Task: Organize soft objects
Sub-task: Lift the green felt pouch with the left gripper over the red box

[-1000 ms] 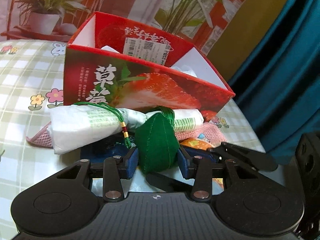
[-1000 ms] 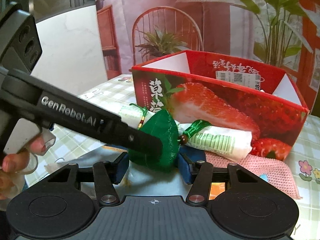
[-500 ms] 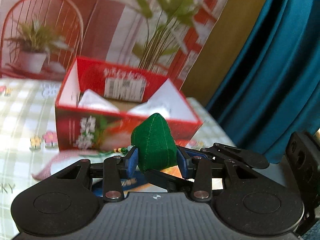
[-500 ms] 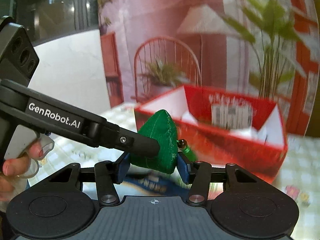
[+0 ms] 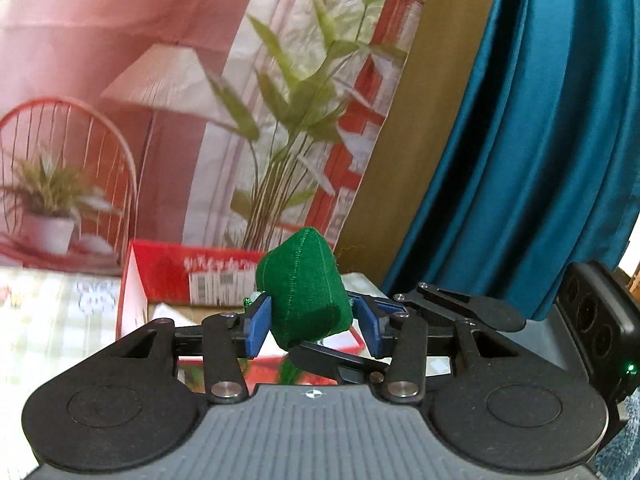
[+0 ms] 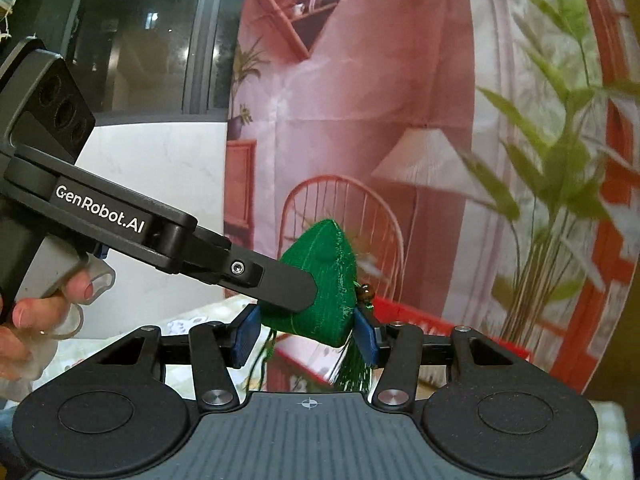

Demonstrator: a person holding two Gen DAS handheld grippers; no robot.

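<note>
"GenRobot.AI" reads clear in white along the black arm of the left hand-held gripper (image 6: 280, 288) as it crosses the right wrist view. On the red box (image 5: 168, 268) a white barcode label (image 5: 220, 282) shows, its print too blurred to read. The green pouch (image 5: 306, 286) sits high, pinched between the 2 blue pads (image 5: 258, 326) of the left hand-held gripper (image 5: 312, 326), point up, above the box's near wall. From the other side, the right hand-held gripper (image 6: 306, 334) is clamped on the same green pouch (image 6: 324, 280) too, its tassel (image 6: 354, 364) hanging down between the pads, a brown bead (image 6: 366, 292) at the right side. The person's left hand (image 6: 36, 312) wraps the grey handle, fingertips curled on the trigger. Beneath, the table (image 5: 52, 300) wears a checked cloth, the box standing toward its far edge.
</note>
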